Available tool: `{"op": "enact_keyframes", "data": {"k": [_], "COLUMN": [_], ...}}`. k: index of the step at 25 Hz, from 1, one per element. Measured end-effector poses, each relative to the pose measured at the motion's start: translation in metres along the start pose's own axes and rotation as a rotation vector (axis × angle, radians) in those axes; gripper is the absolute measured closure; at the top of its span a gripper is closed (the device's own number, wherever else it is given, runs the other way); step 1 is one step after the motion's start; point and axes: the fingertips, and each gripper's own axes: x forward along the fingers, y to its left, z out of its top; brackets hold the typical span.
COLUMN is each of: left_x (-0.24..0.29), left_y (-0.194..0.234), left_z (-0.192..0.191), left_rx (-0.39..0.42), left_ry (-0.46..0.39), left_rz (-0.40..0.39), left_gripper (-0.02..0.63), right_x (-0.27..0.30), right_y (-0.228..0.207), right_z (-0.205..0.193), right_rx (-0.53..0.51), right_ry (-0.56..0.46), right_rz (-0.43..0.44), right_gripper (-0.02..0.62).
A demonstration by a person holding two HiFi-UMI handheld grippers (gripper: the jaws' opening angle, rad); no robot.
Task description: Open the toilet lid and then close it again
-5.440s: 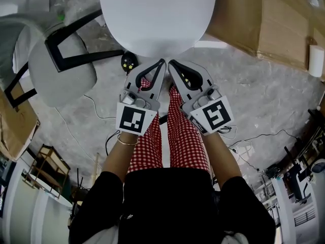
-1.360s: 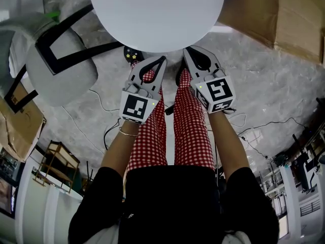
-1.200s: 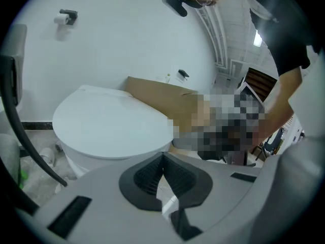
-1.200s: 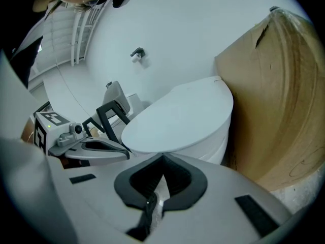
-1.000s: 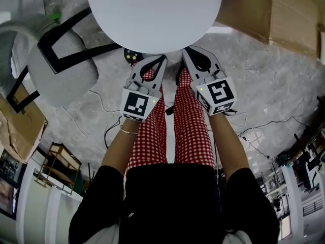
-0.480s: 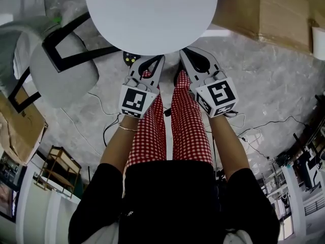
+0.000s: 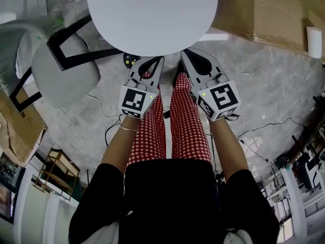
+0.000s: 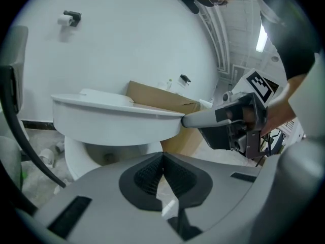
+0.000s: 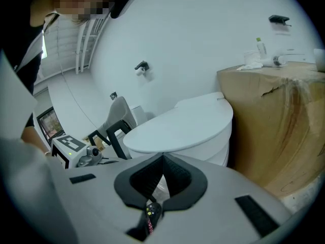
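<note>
The toilet lid (image 7: 152, 14) lies down on the toilet, straight ahead of the person, and the top of the head view cuts off its far end. The bowl (image 8: 84, 159) beneath shows only in part. The left gripper (image 8: 162, 156) has its fingers pressed together with nothing between them, and it hangs just near of the lid's front rim. The right gripper (image 9: 163, 158) also has its fingers together and empty. Its tip sits at the lid's near-right rim, but no view shows whether it touches or slips under the edge. A grey chair (image 7: 63, 72) stands to the left and a cardboard box (image 7: 269, 9) to the right. Both are cut off by the frame. Red-checked trousers (image 7: 185, 131) hide the floor (image 7: 274, 85) below the grippers.
</note>
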Motion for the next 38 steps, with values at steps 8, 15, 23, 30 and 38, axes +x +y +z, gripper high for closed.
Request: {"op": "enact_keyframes", "data": {"k": [8, 15, 23, 30, 38], "left_x": [-0.007, -0.011, -0.015, -0.018, -0.022], "left_y": [0.008, 0.006, 0.004, 0.001, -0.001], "left_z": [0.021, 0.031, 0.046, 0.054, 0.064], "left_rx": [-0.012, -0.016, -0.018, -0.036, -0.033], "left_ry": [-0.056, -0.087, -0.103, -0.114, -0.136], "left_rz": [0.048, 0.046, 0.042, 0.030, -0.004], "left_gripper": [0.603, 0.601, 0.603, 0.603, 0.603], "right_x": [-0.004, -0.006, -0.011, -0.014, -0.017], "right_y": [0.003, 0.005, 0.008, 0.010, 0.013], "right_z": [0.010, 0.019, 0.032, 0.039, 0.050], "right_rx": [-0.010, -0.014, -0.029, -0.037, -0.059], "right_ry": [-0.016, -0.029, -0.050, -0.074, -0.124], "right_rz": [-0.009, -0.005, -0.001, 0.002, 0.035], "right_gripper": [0.577, 0.577, 0.577, 0.575, 0.575]}}
